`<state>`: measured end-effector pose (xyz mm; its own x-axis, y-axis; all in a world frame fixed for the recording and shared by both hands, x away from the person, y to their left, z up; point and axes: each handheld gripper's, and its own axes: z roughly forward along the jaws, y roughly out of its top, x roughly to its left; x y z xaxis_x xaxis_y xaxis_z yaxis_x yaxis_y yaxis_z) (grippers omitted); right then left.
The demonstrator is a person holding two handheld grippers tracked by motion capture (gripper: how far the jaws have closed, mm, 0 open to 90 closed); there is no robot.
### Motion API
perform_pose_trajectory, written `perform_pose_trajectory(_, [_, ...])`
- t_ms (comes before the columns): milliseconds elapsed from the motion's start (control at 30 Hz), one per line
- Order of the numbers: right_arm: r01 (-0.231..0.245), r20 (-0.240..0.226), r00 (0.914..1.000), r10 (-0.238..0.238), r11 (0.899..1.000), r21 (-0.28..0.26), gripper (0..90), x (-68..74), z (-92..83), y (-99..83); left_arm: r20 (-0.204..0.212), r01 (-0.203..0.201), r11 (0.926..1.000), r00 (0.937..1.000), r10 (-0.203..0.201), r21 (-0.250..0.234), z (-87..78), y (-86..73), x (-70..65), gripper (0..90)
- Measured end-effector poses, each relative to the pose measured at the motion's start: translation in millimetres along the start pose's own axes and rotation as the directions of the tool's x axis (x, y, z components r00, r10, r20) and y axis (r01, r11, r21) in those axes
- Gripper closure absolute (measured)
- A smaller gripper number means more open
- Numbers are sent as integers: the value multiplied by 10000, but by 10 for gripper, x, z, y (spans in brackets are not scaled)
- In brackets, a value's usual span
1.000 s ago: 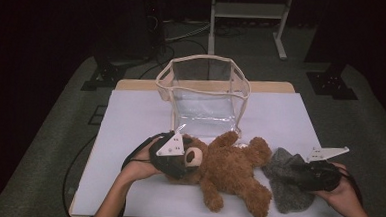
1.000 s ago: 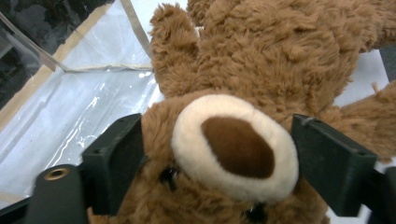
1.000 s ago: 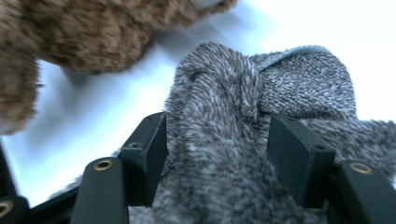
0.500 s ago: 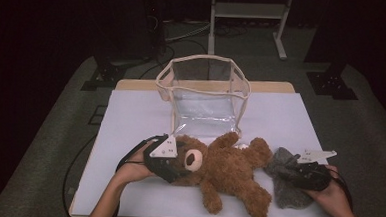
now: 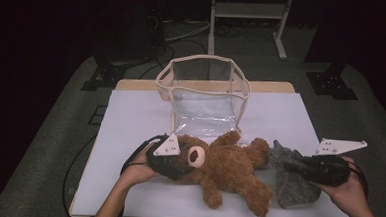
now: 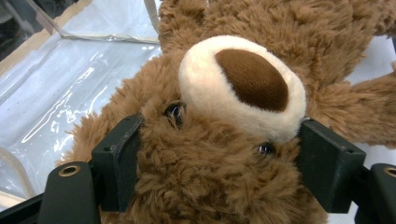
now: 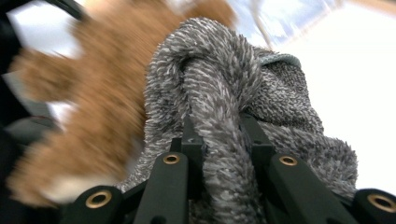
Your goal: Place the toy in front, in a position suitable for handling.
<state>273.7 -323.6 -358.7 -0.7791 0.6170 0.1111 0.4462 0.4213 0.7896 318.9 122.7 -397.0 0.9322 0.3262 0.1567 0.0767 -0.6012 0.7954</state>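
A brown teddy bear (image 5: 228,168) lies on its back on the white table cover. My left gripper (image 5: 185,160) reaches in from the left. Its jaws have just been closing, and the pads now press both sides of the bear's head (image 6: 243,79) in the left gripper view. A grey fuzzy cloth (image 5: 294,189) lies to the right of the bear's legs. My right gripper (image 5: 288,167) has also just been closing and pinches a raised fold of that cloth (image 7: 219,84) between its jaws.
A clear plastic bag with a cream rim (image 5: 204,96) stands open behind the bear, mid-table. The white cover (image 5: 140,116) spans the table, with dark floor around it. A metal stand (image 5: 248,11) is far behind.
The right gripper has shut on the grey cloth and risen slightly with a fold of it. The left jaws have narrowed onto the bear's head; that hand stayed put.
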Motion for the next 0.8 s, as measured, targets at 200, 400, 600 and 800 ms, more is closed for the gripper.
perform_pose_trajectory(200, [1498, -1182, 9817, -1491, 9887, -37, 743, 364, 256, 499, -184, 577, 9983, 9982, -579, -96, 20, 49, 33, 239])
perform_pose_trajectory(400, [2574, -2112, 9472, -2413, 9649, 517, 741, 620, 821, 826, -425, 961, 9953, 9944, -963, -82, 25, 100, 51, 272])
perform_pose_trajectory(600, [3340, -1827, 9325, -3116, 9364, 1076, 740, 665, 1138, 850, -326, 968, 9953, 9948, -967, 38, -1, 72, 24, 272])
perform_pose_trajectory(800, [2956, -1639, 9473, -2753, 9483, 1157, 746, 525, 1038, 705, 351, 618, 9977, 9974, -628, 282, -41, 131, -66, 271])
